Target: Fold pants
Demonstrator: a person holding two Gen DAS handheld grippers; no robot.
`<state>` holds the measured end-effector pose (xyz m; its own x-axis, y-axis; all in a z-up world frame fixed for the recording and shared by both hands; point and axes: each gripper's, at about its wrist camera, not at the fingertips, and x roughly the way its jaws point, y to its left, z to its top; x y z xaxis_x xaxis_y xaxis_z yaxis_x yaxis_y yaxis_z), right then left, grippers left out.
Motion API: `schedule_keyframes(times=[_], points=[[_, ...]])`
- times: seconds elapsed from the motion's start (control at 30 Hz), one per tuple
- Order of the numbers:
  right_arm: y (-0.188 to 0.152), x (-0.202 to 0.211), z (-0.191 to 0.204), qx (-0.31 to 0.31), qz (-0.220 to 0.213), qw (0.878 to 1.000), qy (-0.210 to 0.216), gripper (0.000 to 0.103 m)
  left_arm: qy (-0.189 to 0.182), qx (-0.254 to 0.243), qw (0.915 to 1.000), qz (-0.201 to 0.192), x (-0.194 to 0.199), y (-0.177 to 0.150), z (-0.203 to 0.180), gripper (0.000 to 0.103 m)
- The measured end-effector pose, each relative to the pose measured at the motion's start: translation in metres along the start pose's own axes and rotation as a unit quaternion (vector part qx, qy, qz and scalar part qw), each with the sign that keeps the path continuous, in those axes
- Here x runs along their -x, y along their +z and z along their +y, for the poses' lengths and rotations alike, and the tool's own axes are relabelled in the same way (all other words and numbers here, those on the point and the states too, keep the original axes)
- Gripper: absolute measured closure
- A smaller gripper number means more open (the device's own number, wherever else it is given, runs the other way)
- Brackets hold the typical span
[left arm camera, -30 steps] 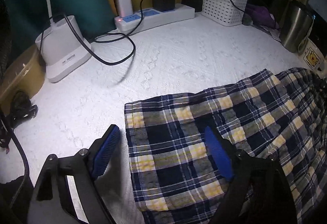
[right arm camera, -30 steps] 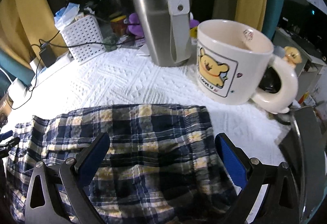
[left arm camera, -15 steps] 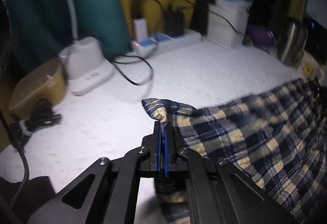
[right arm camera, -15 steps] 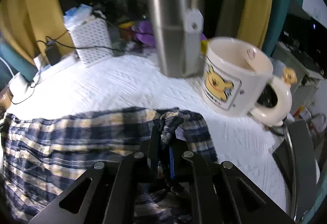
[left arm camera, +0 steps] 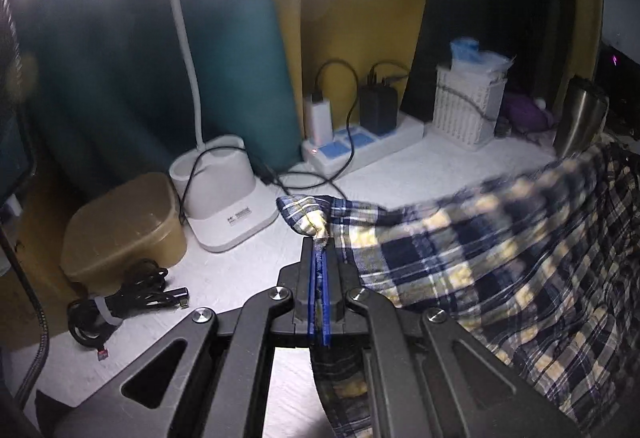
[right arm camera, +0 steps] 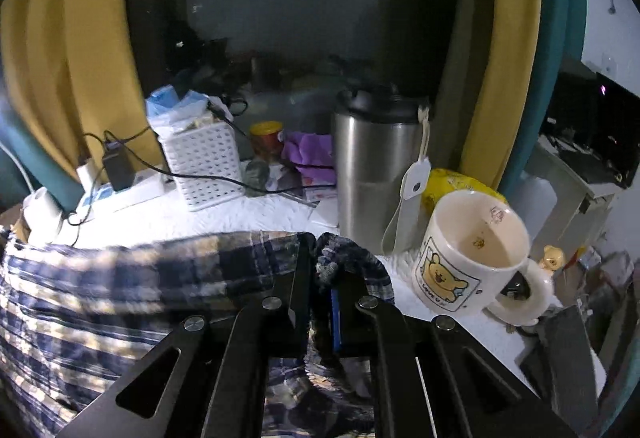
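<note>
one pair of plaid pants (left arm camera: pixel 500 270). two grippers, the left gripper (left arm camera: pixel 319 266) and the right gripper (right arm camera: pixel 320 278), each with two fingers, so four fingers. one white basket (right arm camera: pixel 208 166). one steel tumbler (right arm camera: pixel 376 174). one bear mug (right arm camera: pixel 472 258). one power strip (left arm camera: pixel 360 146) with two chargers plugged in, one white (left arm camera: pixel 318 118) and one black (left arm camera: pixel 378 110). one lamp base (left arm camera: pixel 224 194). one tan box (left arm camera: pixel 124 222). one bundled black cable (left arm camera: pixel 120 302). one purple cloth (right arm camera: pixel 308 150). one small yellow-lidded jar (right arm camera: pixel 266 138).

Navy, white and yellow plaid is shown on the pants (left arm camera: pixel 500 270), a yellow bear on the cream mug (right arm camera: pixel 472 258), and white on the bench (left arm camera: pixel 400 174).
</note>
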<state>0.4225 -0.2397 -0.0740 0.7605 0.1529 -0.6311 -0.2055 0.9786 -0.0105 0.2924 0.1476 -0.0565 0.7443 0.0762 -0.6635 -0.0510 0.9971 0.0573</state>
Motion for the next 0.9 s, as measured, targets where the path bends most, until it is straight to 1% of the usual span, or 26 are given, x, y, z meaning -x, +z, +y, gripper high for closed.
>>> schedule_keyframes(times=[0.1,0.23,0.27,0.33,0.4,0.43,0.47,0.5,0.53,0.57,0.6,0.63,0.7,0.77,0.83,0.87,0.9], points=[[-0.012,-0.031,0.001,0.001,0.035,0.999,-0.002,0.096,-0.004,-0.003,0.9995,0.031,-0.023,-0.009,0.0,0.102],[-0.023,-0.062,0.006,0.002,0.071,0.997,-0.007,0.096,0.008,-0.014,0.9977,0.065,-0.054,-0.024,-0.005,0.101],[-0.024,-0.067,0.006,0.001,0.076,0.997,-0.011,0.096,0.011,-0.008,0.9971,0.075,-0.061,-0.026,-0.004,0.097],[-0.024,-0.071,0.004,-0.001,0.083,0.996,-0.013,0.095,0.019,0.004,0.9958,0.09,-0.069,-0.029,0.001,0.097],[-0.023,-0.073,0.005,-0.003,0.086,0.996,-0.015,0.095,0.017,0.025,0.9942,0.103,-0.071,-0.029,0.01,0.094],[-0.023,-0.073,0.005,-0.001,0.089,0.996,-0.015,0.095,0.018,0.038,0.9935,0.106,-0.069,-0.029,0.014,0.086],[-0.023,-0.073,0.006,0.001,0.09,0.996,-0.018,0.093,0.018,0.049,0.9928,0.108,-0.064,-0.03,0.017,0.073],[-0.023,-0.073,0.007,0.003,0.09,0.996,-0.021,0.092,0.013,0.063,0.9924,0.105,-0.057,-0.032,0.021,0.066],[-0.023,-0.071,0.007,0.005,0.089,0.996,-0.022,0.089,0.006,0.077,0.992,0.1,-0.049,-0.034,0.025,0.055],[-0.023,-0.069,0.007,0.005,0.087,0.996,-0.023,0.086,0.001,0.089,0.9915,0.095,-0.039,-0.036,0.027,0.048],[-0.022,-0.066,0.008,0.006,0.087,0.996,-0.023,0.074,-0.004,0.094,0.9912,0.093,-0.031,-0.039,0.028,0.046],[-0.022,-0.063,0.008,0.003,0.086,0.996,-0.018,0.042,-0.011,0.098,0.9907,0.094,-0.023,-0.043,0.026,0.046],[-0.022,-0.051,0.007,-0.003,0.074,0.997,0.001,0.003,-0.028,0.098,0.9895,0.103,-0.013,-0.053,0.019,0.045],[-0.023,-0.04,0.008,0.005,0.073,0.997,0.011,0.003,-0.042,0.088,0.9877,0.122,-0.008,-0.065,0.008,0.045],[-0.027,-0.028,0.011,0.013,0.07,0.997,0.013,0.003,-0.046,0.079,0.9856,0.142,-0.007,-0.077,-0.002,0.045],[-0.029,-0.023,0.011,0.015,0.069,0.997,0.014,0.003,-0.048,0.08,0.985,0.145,-0.008,-0.08,-0.007,0.045],[-0.031,-0.019,0.01,0.016,0.069,0.997,0.015,0.003,-0.043,0.075,0.9872,0.134,-0.004,-0.083,-0.01,0.045]])
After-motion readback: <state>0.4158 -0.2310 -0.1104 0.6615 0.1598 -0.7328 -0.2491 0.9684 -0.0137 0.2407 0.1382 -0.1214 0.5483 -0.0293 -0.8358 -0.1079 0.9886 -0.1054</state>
